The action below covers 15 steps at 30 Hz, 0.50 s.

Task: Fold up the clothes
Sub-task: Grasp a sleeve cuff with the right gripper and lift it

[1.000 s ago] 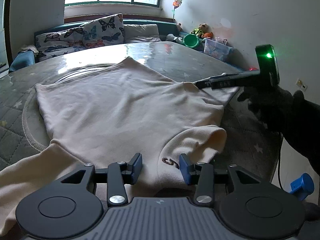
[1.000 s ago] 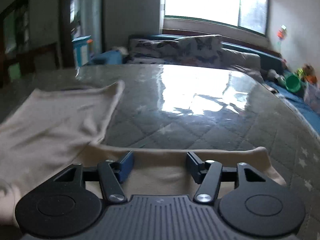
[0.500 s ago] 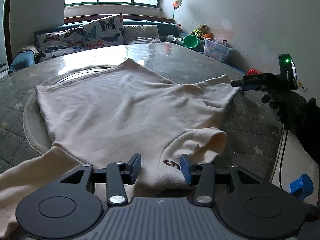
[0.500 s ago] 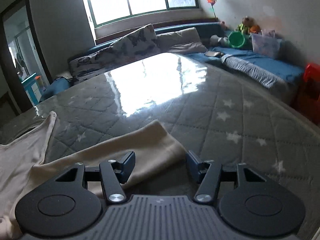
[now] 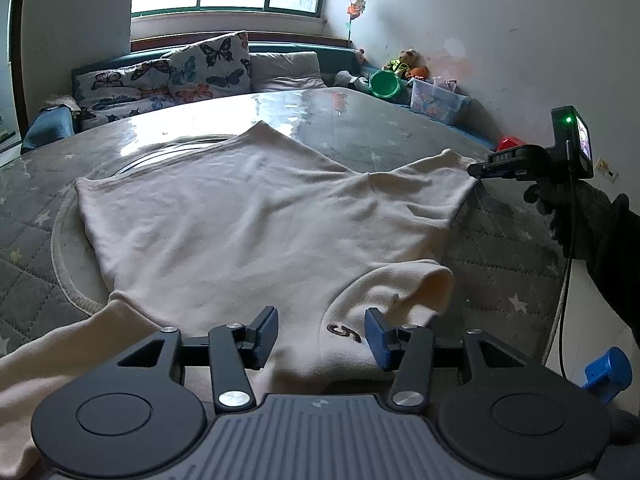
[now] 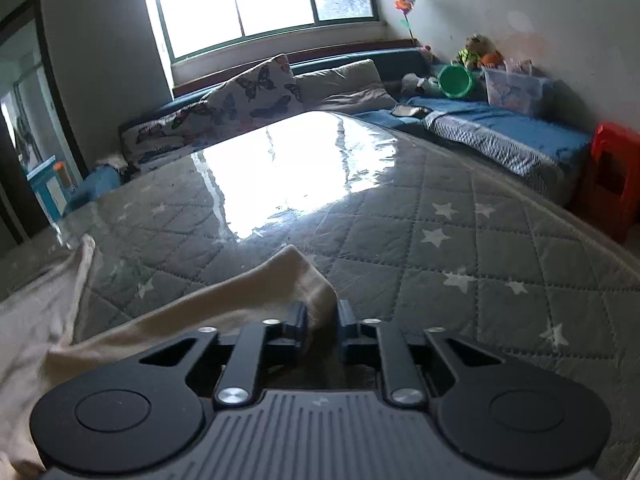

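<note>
A cream shirt [image 5: 248, 220] lies spread on the grey quilted table [image 5: 512, 248]. My left gripper [image 5: 322, 332] hovers low over the shirt's near edge, where dark lettering shows. Its jaws are opening; cloth lies under the gap and the blue pads do not press it. At the far right, my right gripper [image 5: 478, 169], held by a dark-gloved hand [image 5: 576, 208], meets the tip of the shirt's outstretched sleeve [image 5: 432, 184]. In the right wrist view, my right gripper [image 6: 322, 316] is shut on the corner of that sleeve [image 6: 248, 292].
The table's right edge runs close to the gloved hand. A sofa with butterfly cushions [image 5: 180, 76] stands behind the table. A green bucket [image 5: 385, 84], a clear toy box [image 5: 434, 102] and a red stool [image 6: 612, 176] sit along the right wall.
My right gripper swung out along the sleeve to its end, rolled, and shut on the sleeve's corner. My left gripper stayed put while its jaws widened a little.
</note>
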{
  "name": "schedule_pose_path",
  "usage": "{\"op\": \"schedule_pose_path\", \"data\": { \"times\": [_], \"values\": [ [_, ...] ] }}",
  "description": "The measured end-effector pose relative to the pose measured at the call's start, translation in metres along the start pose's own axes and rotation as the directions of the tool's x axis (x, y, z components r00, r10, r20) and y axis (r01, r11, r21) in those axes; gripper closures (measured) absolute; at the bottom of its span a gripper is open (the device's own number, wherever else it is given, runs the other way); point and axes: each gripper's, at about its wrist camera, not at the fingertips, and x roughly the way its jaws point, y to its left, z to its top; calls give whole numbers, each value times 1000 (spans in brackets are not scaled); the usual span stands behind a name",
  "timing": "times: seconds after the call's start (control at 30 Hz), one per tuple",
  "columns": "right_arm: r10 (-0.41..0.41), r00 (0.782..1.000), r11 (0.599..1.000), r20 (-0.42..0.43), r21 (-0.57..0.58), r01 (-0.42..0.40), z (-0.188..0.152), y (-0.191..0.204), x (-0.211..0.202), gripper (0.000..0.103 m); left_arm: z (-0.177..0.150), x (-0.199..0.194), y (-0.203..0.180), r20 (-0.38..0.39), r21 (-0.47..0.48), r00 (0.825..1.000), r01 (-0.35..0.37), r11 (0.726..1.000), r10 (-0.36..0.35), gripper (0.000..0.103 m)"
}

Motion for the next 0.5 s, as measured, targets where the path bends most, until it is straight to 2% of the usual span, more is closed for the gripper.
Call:
{"op": "schedule_pose_path", "data": {
  "times": [0.17, 0.27, 0.37, 0.5],
  "values": [
    [113, 992, 983, 52, 137, -119, 9, -14, -20, 96, 1, 1, 1, 1, -2, 1000, -4, 1000, 4, 50],
    [185, 978, 968, 99, 155, -199, 20, -7, -37, 96, 2, 2, 1, 4, -1, 1000, -1, 1000, 1, 50],
    [273, 950, 950, 149, 114, -291, 34, 16, -58, 96, 2, 2, 1, 13, -5, 1000, 4, 1000, -4, 49],
    [397, 900, 914, 180, 11, -405, 45, 61, -79, 96, 1, 0, 2, 24, -15, 1000, 6, 1000, -6, 48]
  ]
}}
